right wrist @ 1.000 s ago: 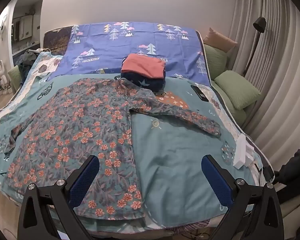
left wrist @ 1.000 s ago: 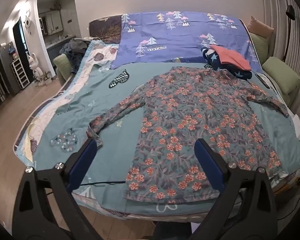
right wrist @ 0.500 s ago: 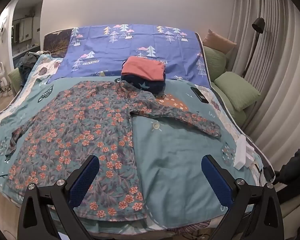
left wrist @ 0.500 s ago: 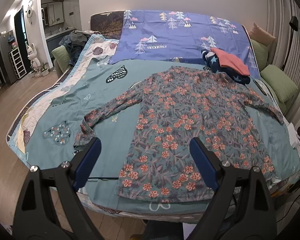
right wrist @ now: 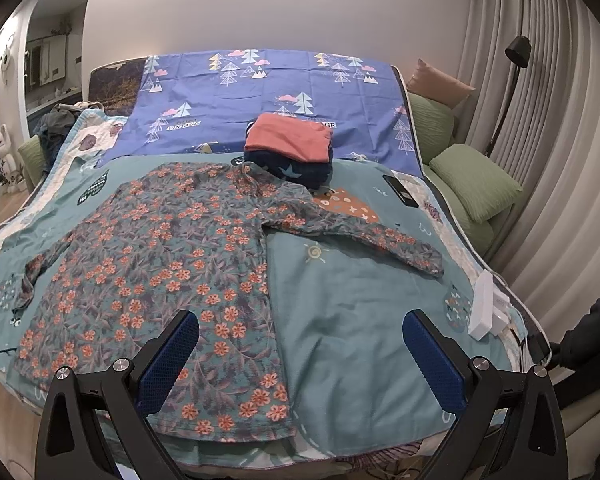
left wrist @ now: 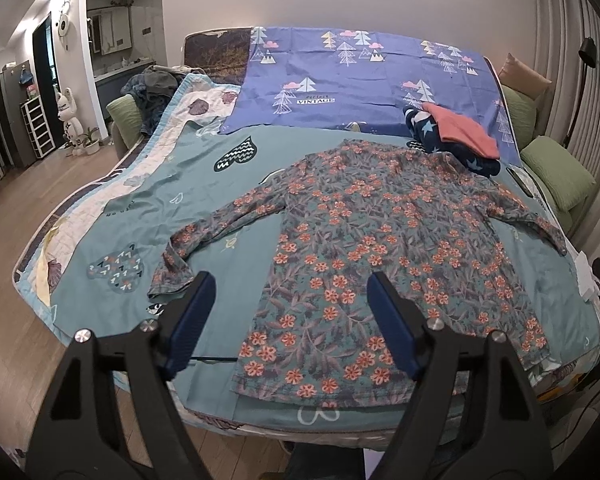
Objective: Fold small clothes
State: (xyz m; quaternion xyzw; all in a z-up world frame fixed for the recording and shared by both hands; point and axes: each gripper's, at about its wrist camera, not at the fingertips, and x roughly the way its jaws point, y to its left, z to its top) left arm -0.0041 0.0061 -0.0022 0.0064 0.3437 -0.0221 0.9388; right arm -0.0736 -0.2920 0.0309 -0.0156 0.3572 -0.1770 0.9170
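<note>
A long-sleeved floral shirt (left wrist: 380, 248) lies flat on the teal bedcover (left wrist: 228, 208), sleeves spread out, hem toward me. It also shows in the right wrist view (right wrist: 172, 256). My left gripper (left wrist: 290, 316) is open and empty, held above the hem's left part and the bed's front edge. My right gripper (right wrist: 300, 354) is open and empty, above the hem's right corner. A folded stack, a pink garment (right wrist: 290, 140) on a navy star-print one (right wrist: 296, 170), sits behind the shirt's collar.
A blue tree-print sheet (left wrist: 364, 80) covers the bed's head. Green pillows (right wrist: 476, 180) and a floor lamp (right wrist: 516, 52) stand at the right. A white power strip (right wrist: 484, 304) and a dark remote (right wrist: 400, 190) lie on the bed's right side. A clothes pile (left wrist: 152, 88) lies at the far left.
The left gripper has moved back and left and its jaws have narrowed a little, still open. The right gripper has barely moved. The shirt has not moved.
</note>
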